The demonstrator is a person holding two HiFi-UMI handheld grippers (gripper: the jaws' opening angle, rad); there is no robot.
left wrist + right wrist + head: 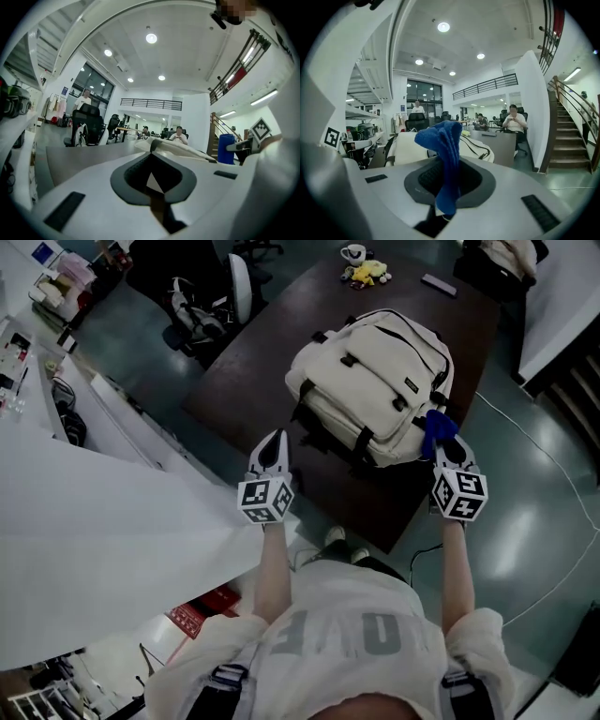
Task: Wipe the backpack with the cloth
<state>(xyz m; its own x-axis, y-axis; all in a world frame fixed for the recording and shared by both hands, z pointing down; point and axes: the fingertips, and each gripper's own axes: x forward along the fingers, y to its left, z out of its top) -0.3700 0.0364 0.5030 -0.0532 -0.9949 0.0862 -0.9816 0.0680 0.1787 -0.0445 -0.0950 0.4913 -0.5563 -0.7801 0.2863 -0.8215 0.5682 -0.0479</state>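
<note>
Backpack lies flat on the table, just ahead of the 2 grippers. Right gripper is shut tight on the blue cloth, right beside the bag's near corner, so it is nearer. Left gripper is closed on nothing, off to the bag's left.

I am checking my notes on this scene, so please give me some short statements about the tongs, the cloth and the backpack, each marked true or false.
1. The right tongs grip a blue cloth. True.
2. The backpack is black. False: it is cream-white.
3. The left tongs hold a sponge. False: they are shut on nothing.
4. The backpack lies on a dark brown table. True.
</note>
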